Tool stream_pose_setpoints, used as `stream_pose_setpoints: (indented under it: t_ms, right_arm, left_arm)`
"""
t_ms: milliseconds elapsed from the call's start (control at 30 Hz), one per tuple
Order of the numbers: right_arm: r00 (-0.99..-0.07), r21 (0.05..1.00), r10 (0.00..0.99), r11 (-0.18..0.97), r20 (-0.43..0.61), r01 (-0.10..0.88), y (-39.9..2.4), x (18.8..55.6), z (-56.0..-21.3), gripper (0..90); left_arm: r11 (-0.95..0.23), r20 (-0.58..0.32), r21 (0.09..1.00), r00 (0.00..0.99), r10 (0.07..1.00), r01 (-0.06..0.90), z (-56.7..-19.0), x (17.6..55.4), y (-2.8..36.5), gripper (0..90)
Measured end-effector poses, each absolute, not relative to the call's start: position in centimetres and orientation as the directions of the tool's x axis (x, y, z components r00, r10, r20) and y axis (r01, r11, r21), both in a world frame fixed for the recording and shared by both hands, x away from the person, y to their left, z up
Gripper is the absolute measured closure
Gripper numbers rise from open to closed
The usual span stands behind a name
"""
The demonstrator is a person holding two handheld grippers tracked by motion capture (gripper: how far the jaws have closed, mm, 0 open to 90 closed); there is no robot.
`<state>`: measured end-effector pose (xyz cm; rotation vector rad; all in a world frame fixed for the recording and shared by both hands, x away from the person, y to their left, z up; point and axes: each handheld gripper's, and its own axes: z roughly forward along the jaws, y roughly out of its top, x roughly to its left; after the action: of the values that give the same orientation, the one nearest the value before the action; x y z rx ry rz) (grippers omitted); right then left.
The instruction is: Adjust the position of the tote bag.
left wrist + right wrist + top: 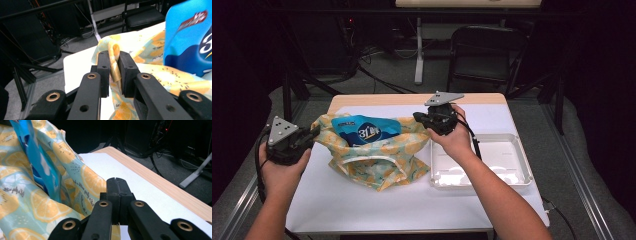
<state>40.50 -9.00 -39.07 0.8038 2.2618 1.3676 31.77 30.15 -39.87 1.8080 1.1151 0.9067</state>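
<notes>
A fabric bag (372,165) printed with lemon slices stands open on the white table (362,210), and a blue snack packet (364,131) sticks out of its mouth. My left gripper (314,132) is at the bag's left rim. In the left gripper view its jaws (115,65) are shut on a fold of the bag (150,45), with the blue packet (190,42) behind. My right gripper (418,118) is at the bag's right rim. In the right gripper view its jaws (117,187) are pressed together, and the bag (30,202) runs in under them beside the packet (37,157).
A shallow white tray (522,165) lies on the table right of the bag, under my right forearm. A wooden strip (162,185) borders the table's far edge. Beyond it are a dark chair (484,50), stand legs and cables on the floor.
</notes>
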Motion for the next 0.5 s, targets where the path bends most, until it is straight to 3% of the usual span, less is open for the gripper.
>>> stream_pose_setpoints:
  t_ms: [500]
  right_arm:
    - [-0.755, 0.864, 0.655, 0.384, -0.006, 0.326, -8.5, 41.1, -41.6, 90.0]
  left_arm:
    - [-0.271, 0.119, 0.877, 0.366, 0.923, 0.396, -42.1, 31.8, 30.4, 77.7]
